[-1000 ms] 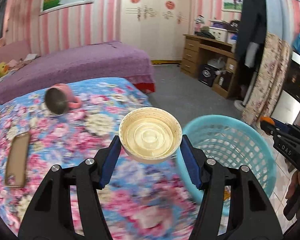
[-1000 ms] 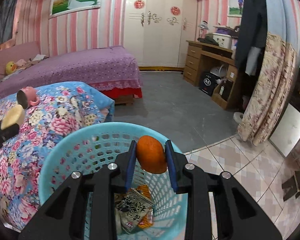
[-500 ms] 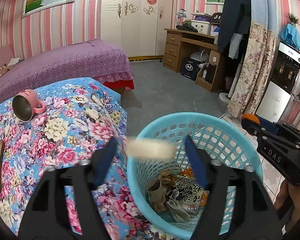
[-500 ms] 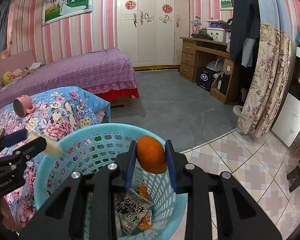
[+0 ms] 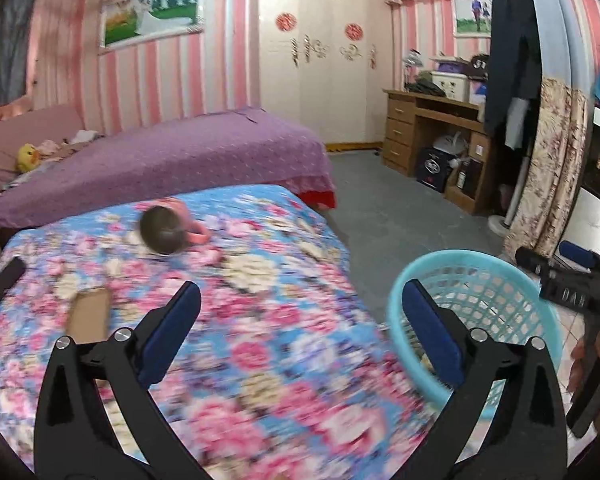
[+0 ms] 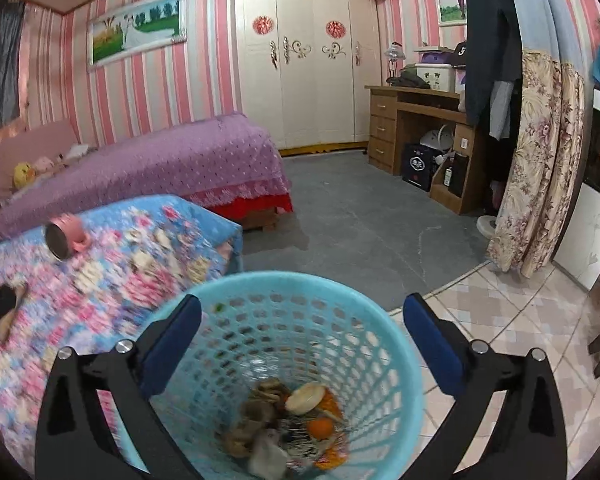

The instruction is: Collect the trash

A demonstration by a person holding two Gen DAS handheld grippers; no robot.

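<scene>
Both jaws opening, nothing between them: right gripper (image 6: 302, 344) above the trash basket (image 6: 384, 336), left gripper (image 5: 300, 332) over the floral table (image 5: 260, 280); likely next, finding remaining trash

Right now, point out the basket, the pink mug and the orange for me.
basket (image 6: 342, 286): right wrist view, on the far rim.
pink mug (image 6: 73, 227): right wrist view, on its pink side, lying on the flowered cloth.
orange (image 6: 320, 427): right wrist view, on its skin, at the basket's bottom among the trash.

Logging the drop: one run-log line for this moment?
left hand-held gripper opening, empty | right hand-held gripper opening, empty | orange, lid in basket
</scene>
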